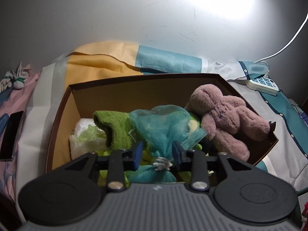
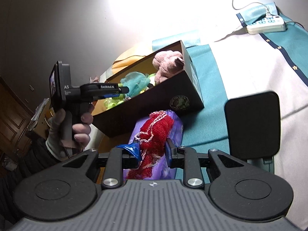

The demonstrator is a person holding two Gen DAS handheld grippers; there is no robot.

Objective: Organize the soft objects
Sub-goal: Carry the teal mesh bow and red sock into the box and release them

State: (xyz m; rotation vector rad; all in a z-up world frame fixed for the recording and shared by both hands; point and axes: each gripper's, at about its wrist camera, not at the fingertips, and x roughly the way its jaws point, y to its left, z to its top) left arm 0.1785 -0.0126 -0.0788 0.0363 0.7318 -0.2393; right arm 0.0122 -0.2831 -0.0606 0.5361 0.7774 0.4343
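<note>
An open brown cardboard box point(image 1: 63, 115) lies on the bed. It holds a pink plush toy point(image 1: 225, 115), a green knit piece point(image 1: 115, 129), a white towel point(image 1: 84, 134) and a teal mesh sponge point(image 1: 163, 127). My left gripper point(image 1: 157, 154) hangs over the box's near side, open, with the sponge's tied waist loose between its blue pads point(image 1: 137, 155). In the right wrist view the same gripper point(image 2: 123, 92) reaches into the box point(image 2: 154, 107), carried by a hand. My right gripper point(image 2: 152, 151) is shut on a red mesh sponge point(image 2: 156, 132) with a pink cord, in front of the box.
A purple cloth point(image 2: 173, 165) lies under the red sponge. A white power strip point(image 1: 262, 84) with a cable sits at the far right of the bed. A black phone point(image 1: 11, 134) lies left of the box. A black square pad point(image 2: 252, 123) stands at the right.
</note>
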